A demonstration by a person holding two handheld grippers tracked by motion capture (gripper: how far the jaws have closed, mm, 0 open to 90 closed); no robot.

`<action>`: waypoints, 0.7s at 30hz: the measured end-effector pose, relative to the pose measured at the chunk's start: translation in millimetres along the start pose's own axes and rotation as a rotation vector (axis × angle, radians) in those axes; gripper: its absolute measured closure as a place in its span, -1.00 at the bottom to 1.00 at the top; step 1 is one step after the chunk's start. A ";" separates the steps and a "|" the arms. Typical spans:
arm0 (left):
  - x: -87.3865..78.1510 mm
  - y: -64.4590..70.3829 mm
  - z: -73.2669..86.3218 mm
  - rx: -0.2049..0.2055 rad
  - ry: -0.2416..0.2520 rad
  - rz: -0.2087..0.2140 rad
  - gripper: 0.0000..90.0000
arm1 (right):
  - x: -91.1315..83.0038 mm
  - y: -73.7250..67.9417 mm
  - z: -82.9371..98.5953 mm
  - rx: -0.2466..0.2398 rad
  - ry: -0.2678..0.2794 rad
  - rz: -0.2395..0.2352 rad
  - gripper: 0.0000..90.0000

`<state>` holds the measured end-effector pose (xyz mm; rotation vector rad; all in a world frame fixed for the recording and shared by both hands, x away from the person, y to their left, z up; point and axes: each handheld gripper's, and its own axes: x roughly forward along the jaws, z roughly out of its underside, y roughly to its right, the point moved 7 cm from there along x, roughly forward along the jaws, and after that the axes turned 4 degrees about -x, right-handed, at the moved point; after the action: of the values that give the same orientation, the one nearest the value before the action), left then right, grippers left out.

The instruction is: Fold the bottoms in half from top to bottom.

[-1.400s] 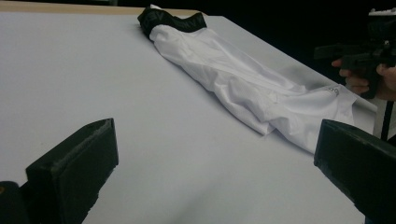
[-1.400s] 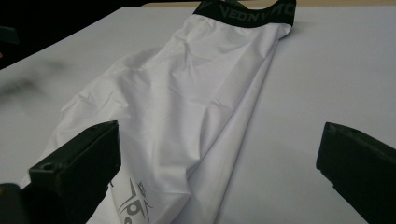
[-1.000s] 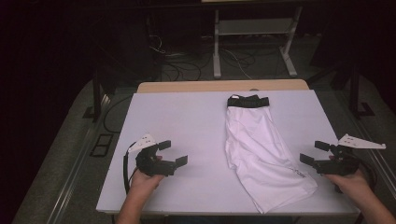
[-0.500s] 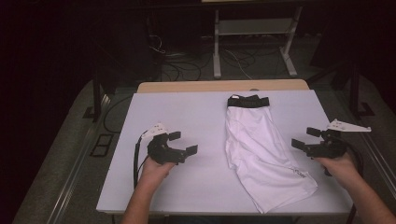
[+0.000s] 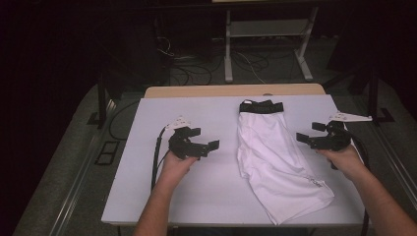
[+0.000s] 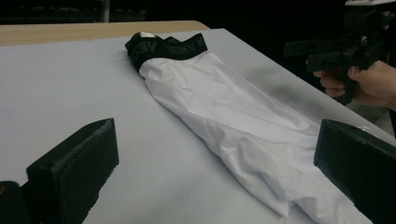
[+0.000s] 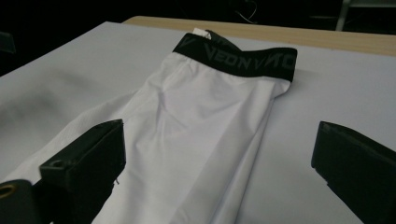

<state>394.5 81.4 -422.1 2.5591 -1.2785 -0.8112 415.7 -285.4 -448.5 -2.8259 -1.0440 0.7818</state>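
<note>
Both tools advanced toward folded white shorts (image 5: 273, 157).

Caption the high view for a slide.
Two open grippers, left gripper and right gripper, flank white shorts on the table.

1. Item: one pair of white shorts (image 5: 275, 152), the task's single object, lying on the white table (image 5: 147, 196).
2. Construction: thin white fabric with a black elastic waistband (image 5: 261, 106) carrying grey lettering (partly legible in the right gripper view, reversed and upside down there).
3. State: folded lengthwise into a long, narrow strip; fabric lies flat with soft creases. A mesh-like texture appears on the lower part in the left gripper view, though the dim light leaves that uncertain.
4. Pose: waistband at the far end, near the table's far edge; leg end fans out toward the near right corner.
5. Position: right of table centre, touched by nothing.
</note>
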 end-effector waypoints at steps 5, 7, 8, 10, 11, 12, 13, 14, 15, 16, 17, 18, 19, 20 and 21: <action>21.1 -8.2 -9.1 -0.011 -0.007 -0.028 -1.00 | 20.8 12.4 -10.8 -0.003 -0.017 0.038 -0.83; 21.1 -8.2 -9.1 -0.011 -0.007 -0.028 -1.00 | 23.9 14.2 -12.6 -0.004 -0.019 0.041 -0.83; 21.1 -8.2 -9.1 -0.011 -0.007 -0.028 -1.00 | 23.9 14.2 -12.6 -0.004 -0.019 0.041 -0.81; 36.4 -15.9 -17.2 -0.025 0.005 -0.052 -1.00 | 35.8 20.0 -19.9 0.008 -0.025 0.055 -0.79; 39.8 -16.7 -18.9 -0.027 0.009 -0.054 -1.00 | 39.2 21.0 -21.4 0.011 -0.030 0.058 -0.79; 39.8 -16.7 -18.9 -0.027 0.009 -0.054 -1.00 | 39.2 21.0 -21.4 0.011 -0.030 0.058 -0.79; 44.6 -18.3 -20.9 -0.036 0.016 -0.052 -1.00 | 42.8 22.0 -22.8 0.014 -0.033 0.062 -0.79; 47.1 -19.3 -21.4 -0.036 0.011 -0.051 -1.00 | 47.8 22.8 -24.3 0.009 -0.040 0.068 -0.78; 47.1 -19.3 -21.4 -0.036 0.011 -0.051 -1.00 | 47.8 22.8 -24.3 0.009 -0.040 0.068 -0.78; 47.1 -19.3 -21.4 -0.036 0.011 -0.051 -1.00 | 50.4 23.5 -24.8 0.010 -0.040 0.071 -0.78; 60.1 -21.2 -23.2 -0.029 -0.019 -0.051 -1.00 | 58.9 26.4 -24.8 0.022 -0.061 0.084 -0.79; 60.1 -21.2 -23.2 -0.029 -0.019 -0.051 -1.00 | 58.9 26.4 -24.8 0.022 -0.061 0.084 -0.79; 63.2 -21.3 -23.8 -0.027 -0.024 -0.050 -1.00 | 61.7 27.5 -24.6 0.024 -0.064 0.083 -0.79; 63.2 -21.3 -23.8 -0.027 -0.024 -0.050 -1.00 | 61.7 27.5 -24.6 0.024 -0.064 0.083 -0.79; 70.2 -20.9 -24.9 -0.028 -0.035 -0.042 -1.00 | 64.0 28.7 -24.2 0.027 -0.069 0.086 -0.78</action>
<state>456.3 37.3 -436.8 2.5687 -1.2187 -0.8790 485.8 -264.7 -461.5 -2.8567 -0.9171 0.8993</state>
